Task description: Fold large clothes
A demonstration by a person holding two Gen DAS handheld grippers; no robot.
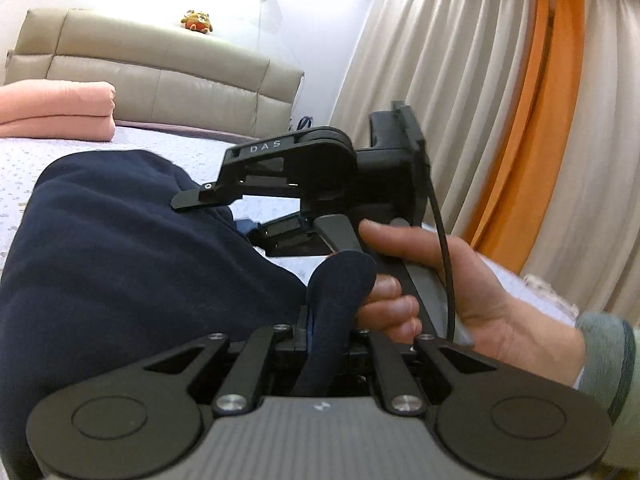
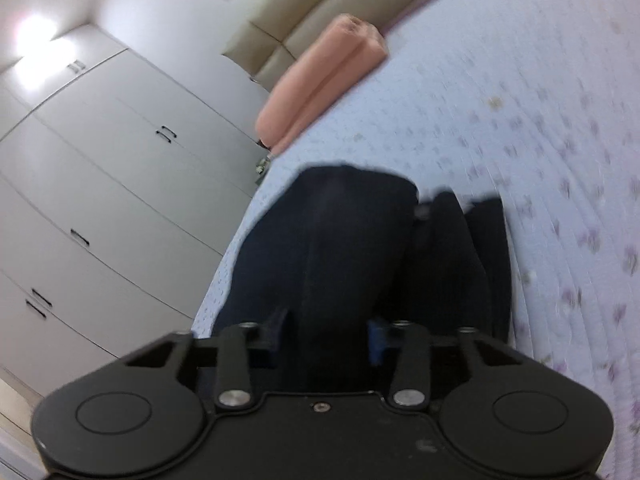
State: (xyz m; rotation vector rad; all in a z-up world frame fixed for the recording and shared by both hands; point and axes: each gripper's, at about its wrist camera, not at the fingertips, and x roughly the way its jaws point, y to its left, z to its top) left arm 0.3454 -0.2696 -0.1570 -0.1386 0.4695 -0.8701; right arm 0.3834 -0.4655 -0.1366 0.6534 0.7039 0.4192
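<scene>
My left tool (image 1: pixel 320 344) is clamped on a fold of the navy garment (image 1: pixel 120 248); my right tool (image 2: pixel 324 332) grips its bunched cloth ahead on the bed (image 2: pixel 520 100). Mid-fold, I judge; next, carry both edges across together.

**Garment between two grippers on the bed**

The garment (image 1: pixel 132 248) lies on the bed (image 1: pixel 24 168), spreading ahead and to the left of the left gripper (image 1: pixel 320 344), with a fold of it standing between that gripper's fingers. Ahead and to the right of it is the right gripper (image 1: pixel 256 216), its handle in a hand (image 1: pixel 452 292). Farther ahead and left, a folded blanket (image 1: pixel 56 110) rests on the bed in front of the headboard (image 1: pixel 160 76), with a soft toy (image 1: pixel 197 21) on top of it. Curtains (image 1: pixel 480 92) hang to the right.

From the right gripper (image 2: pixel 326 340), the garment (image 2: pixel 340 248) runs straight ahead between its fingers; the blanket (image 2: pixel 320 76) lies beyond it, the wardrobe (image 2: pixel 104 184) to the left, the bed (image 2: pixel 540 140) stretching to the right.
</scene>
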